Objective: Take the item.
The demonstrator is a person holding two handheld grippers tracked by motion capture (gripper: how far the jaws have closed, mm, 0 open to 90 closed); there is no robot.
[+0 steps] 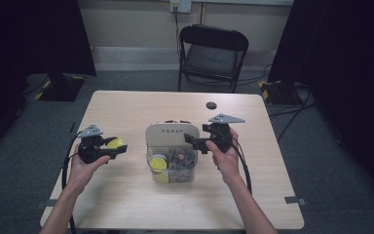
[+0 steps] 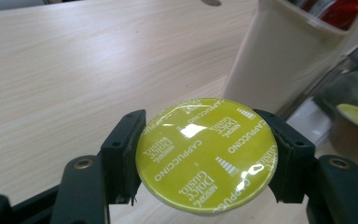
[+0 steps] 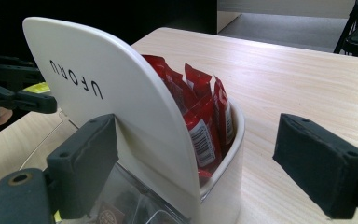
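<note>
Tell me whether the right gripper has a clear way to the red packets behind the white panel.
Probably yes. The right gripper stands open at the organizer's white panel, and the red packets stick up uncovered in the open-topped back section, with nothing above them.

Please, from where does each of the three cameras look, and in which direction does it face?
High view: above the person's side, facing forward and down on the table; both forearms, left tongs, right tongs.
Left gripper view: rides the left tongs, looks along its jaws, shut on the yellow capsule.
Right gripper view: rides the right tongs, open, jaws either side of the white holder's wall, red sachets behind it.
Shared: all three show the holder; capsule also in the high view.
</note>
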